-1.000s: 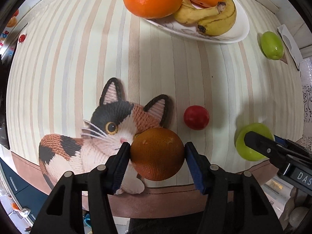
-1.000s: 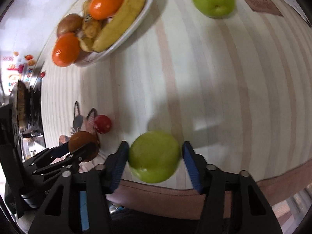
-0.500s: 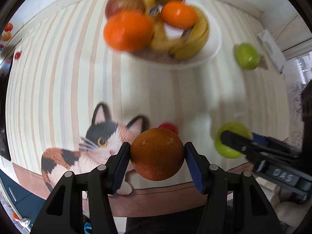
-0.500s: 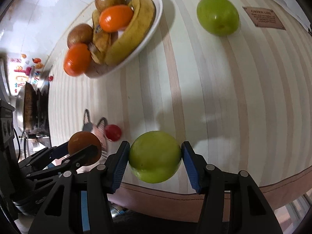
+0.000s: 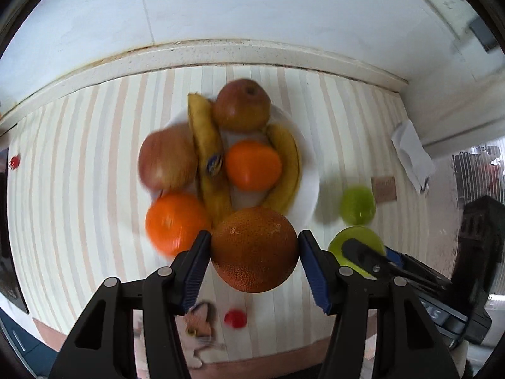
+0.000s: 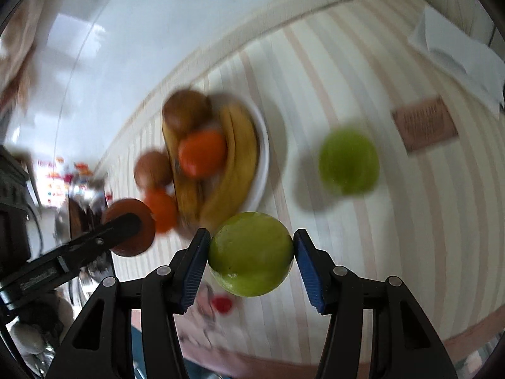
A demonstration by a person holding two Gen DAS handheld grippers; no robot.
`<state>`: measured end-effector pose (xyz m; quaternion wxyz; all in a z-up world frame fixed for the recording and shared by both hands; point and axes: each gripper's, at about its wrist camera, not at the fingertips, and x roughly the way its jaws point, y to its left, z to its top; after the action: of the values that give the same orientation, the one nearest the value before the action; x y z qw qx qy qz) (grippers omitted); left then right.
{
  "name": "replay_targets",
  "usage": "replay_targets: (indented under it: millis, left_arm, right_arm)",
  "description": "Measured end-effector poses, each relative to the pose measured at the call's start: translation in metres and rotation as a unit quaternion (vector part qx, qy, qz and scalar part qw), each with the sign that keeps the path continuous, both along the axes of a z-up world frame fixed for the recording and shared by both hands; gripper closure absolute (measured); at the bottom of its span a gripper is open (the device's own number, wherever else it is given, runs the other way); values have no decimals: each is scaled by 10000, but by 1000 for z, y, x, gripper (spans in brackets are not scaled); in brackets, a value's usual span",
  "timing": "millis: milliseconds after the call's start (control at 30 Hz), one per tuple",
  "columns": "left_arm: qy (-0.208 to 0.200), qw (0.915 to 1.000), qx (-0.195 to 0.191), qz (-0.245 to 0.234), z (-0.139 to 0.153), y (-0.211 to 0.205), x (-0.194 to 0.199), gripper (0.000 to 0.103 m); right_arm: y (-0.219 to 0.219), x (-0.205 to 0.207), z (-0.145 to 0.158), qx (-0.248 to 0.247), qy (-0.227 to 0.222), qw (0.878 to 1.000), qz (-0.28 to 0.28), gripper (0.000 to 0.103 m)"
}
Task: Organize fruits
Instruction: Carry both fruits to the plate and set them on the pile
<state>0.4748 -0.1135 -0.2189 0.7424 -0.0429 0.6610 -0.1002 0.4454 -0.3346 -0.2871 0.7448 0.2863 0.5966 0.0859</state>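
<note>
Compared to half a second back, both grippers have gone up and forward: the white plate [image 5: 311, 186] now sits dead centre in the left wrist view instead of up at the top edge, and the cat picture [image 5: 199, 325] has slid almost out of sight at the bottom. Everything on the desk [image 5: 79, 189] is a bit motion-blurred too.

Going left to right: the left gripper [image 5: 254, 252] is clamped on a brownish orange [image 5: 254, 249], rough pitted skin, darker and duller than the two bright oranges on the plate, held up off the desk just at the plate's near edge. The plate itself has two reddish apples, a couple of bananas [image 5: 210, 161] (one with a blue sticker) and those oranges piled on it. A small red fruit [image 5: 235, 318] lies on the desk below the held one.

Further right, the right gripper [image 6: 251, 255] is squeezing a green apple [image 6: 251, 254], smooth and shiny, also lifted clear of the desk and near the plate's right side. A second green apple [image 6: 348, 161] sits loose on the striped cloth to the right of the plate, just beside a brown label [image 6: 424, 123] and a white crumpled paper [image 6: 454, 53].
</note>
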Motion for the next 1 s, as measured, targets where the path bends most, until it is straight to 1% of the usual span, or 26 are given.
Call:
replay_targets:
  millis: [67,233,367,467,567,700,800,933,1000]
  left_arm:
    - [40,10000,75,-46,-8,-4,17,49]
    - [183,9997,173,-29,-31,-10,28,49]
    - [285,9995,149,57,-45,-11,22,48]
    - [150,9995,274,104,-48,-11,18,48]
    - [103,9995,261,133,-48,-10,17,48]
    - [119,9994,317,105,-49,-11,18,48]
    - [148,9993,318,159,-50,-11,20,48]
    - [210,9991,219,296,-50,-7,22,48]
    - [222,9990,190,334,-51,-7,22,48]
  right_arm:
    - [-6,18,4,39,-60,9999,-100,46]
    - [-6,62,12,-18,-166,9998,-144,46]
    - [6,93,16,-95,-222,9997,60,46]
    - [25,108,13,-198,-242,9991,281,46]
    - [42,123,7,-268,-236,9982,489,46]
    - [60,135,-5,-431,-199,9965,688,46]
    - [64,138,-14,-495,-178,9958,752,46]
    - [58,140,-23,-282,-100,9968,736,46]
    - [57,141,-25,-268,-88,9970,721,46]
